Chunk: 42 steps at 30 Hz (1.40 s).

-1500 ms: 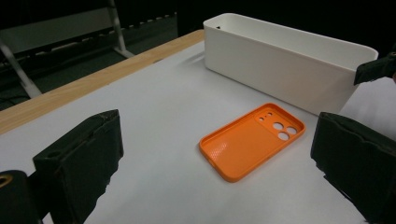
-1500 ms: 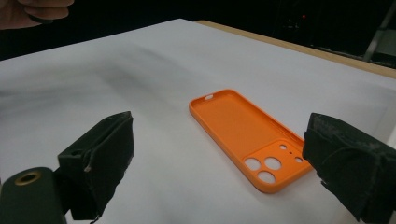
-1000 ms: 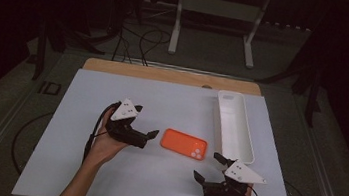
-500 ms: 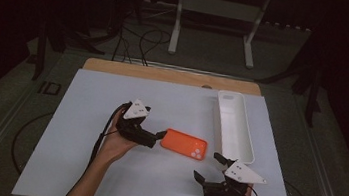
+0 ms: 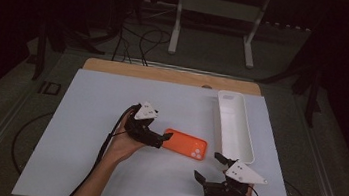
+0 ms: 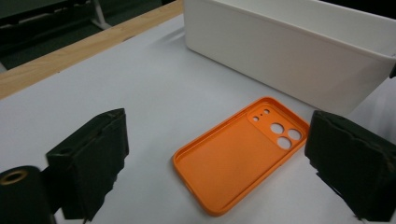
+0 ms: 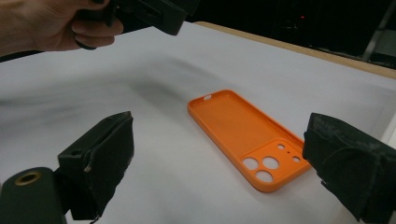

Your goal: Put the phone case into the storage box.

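A dark room surrounds a pale grey tabletop [image 5: 84,117] with a strip of bare wood along its far edge, and the legs of a white stand rise from the floor beyond it.

Near the middle of the tabletop, slightly toward the right, lies an orange phone case [image 5: 185,143], flat on its back with the hollow side up. Its camera cut-outs sit at the end nearer the right side of the tabletop. Nothing grips it.

The left tongs [image 5: 165,138], held in the person's left hand [image 5: 124,142], point at the case's left end, with the tips just beside it or barely at its edge; whether they touch cannot be told. In the left gripper view the two black jaws stand wide apart with the case lying on the tabletop between and beyond them, clear of both pads. These jaws have just been closing a little, with nothing clamped between them.

The right tongs [image 5: 206,167] rest near the front edge, below and to the right of the case and apart from it, their jaws spread wide and empty.

Just beyond the case's right end stands a long white tray [image 5: 247,137], running toward the far side.
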Each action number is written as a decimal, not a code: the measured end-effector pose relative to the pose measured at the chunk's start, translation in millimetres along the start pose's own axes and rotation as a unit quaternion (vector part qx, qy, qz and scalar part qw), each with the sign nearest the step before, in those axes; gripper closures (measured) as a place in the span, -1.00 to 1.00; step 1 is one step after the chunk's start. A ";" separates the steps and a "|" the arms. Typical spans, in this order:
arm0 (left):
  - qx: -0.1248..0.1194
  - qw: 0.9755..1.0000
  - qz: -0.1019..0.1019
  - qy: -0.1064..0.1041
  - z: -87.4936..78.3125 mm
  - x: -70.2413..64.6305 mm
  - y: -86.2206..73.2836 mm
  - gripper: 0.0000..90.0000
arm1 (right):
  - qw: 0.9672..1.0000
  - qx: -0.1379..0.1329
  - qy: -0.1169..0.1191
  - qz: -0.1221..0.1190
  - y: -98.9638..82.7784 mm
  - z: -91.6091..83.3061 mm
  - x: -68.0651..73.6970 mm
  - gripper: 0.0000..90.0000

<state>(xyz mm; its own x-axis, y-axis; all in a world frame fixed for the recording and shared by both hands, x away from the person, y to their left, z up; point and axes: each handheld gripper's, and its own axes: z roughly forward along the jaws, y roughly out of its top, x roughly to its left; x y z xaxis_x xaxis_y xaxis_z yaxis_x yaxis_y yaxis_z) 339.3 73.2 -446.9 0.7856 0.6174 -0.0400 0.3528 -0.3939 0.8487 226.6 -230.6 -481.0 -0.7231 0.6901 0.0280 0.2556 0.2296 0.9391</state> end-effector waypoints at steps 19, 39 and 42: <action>0.028 0.999 0.017 -0.013 20.9 -3.7 -3.6 0.29 | 1.000 0.000 -0.001 -0.001 0.2 0.0 0.3 -0.80; 0.059 0.998 0.016 -0.031 42.0 -4.0 -13.3 1.00 | 1.000 0.002 -0.004 -0.004 0.0 0.3 0.6 -0.80; 0.062 0.998 0.012 -0.029 43.6 -2.5 -14.9 1.00 | 1.000 0.002 -0.003 -0.004 -0.1 0.5 0.6 -0.80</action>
<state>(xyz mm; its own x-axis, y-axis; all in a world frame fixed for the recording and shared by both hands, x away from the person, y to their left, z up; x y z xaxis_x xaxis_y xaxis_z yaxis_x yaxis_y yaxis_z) 354.3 47.8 -482.4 0.8214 0.5679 -0.0530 0.3903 -0.4919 0.7782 226.5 -229.9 -481.2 -0.7209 0.6927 0.0182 0.2524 0.2381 0.9379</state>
